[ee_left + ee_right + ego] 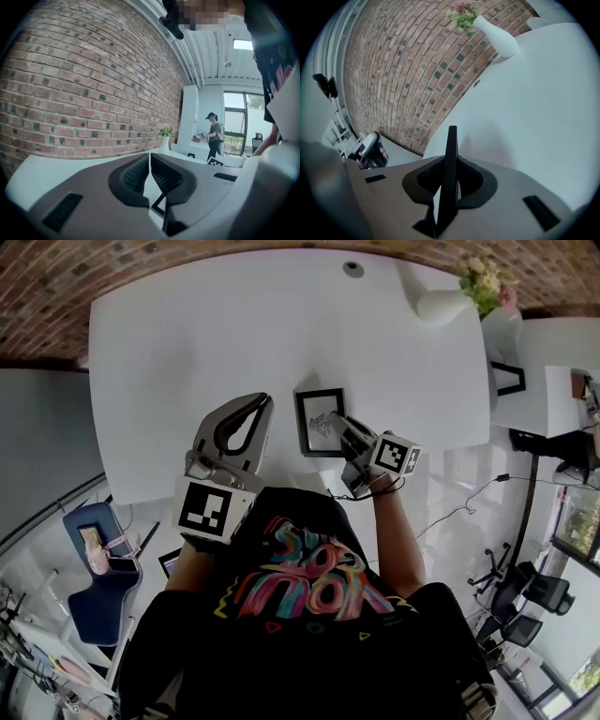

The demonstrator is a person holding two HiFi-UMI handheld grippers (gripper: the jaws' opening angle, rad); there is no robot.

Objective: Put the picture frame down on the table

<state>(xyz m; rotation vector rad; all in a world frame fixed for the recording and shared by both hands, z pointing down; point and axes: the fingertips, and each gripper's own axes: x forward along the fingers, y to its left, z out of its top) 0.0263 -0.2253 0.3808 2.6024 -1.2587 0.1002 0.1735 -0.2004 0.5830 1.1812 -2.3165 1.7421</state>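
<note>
The picture frame (320, 421) is a small black one with a sketch inside, over the near middle of the white table (187, 352). My right gripper (337, 422) is shut on its lower right edge. In the right gripper view the frame (451, 164) shows edge-on, a thin dark bar clamped between the pads and pointing out over the table (534, 108). I cannot tell whether it touches the tabletop. My left gripper (264, 401) hovers just left of the frame; its pads (138, 174) meet with nothing between them.
A white vase with flowers (459, 298) stands at the table's far right corner. A round cable hole (352, 269) sits near the far edge. A brick wall (417, 70) runs behind the table. A second white table (544, 390) stands to the right, a blue chair (94, 563) lower left.
</note>
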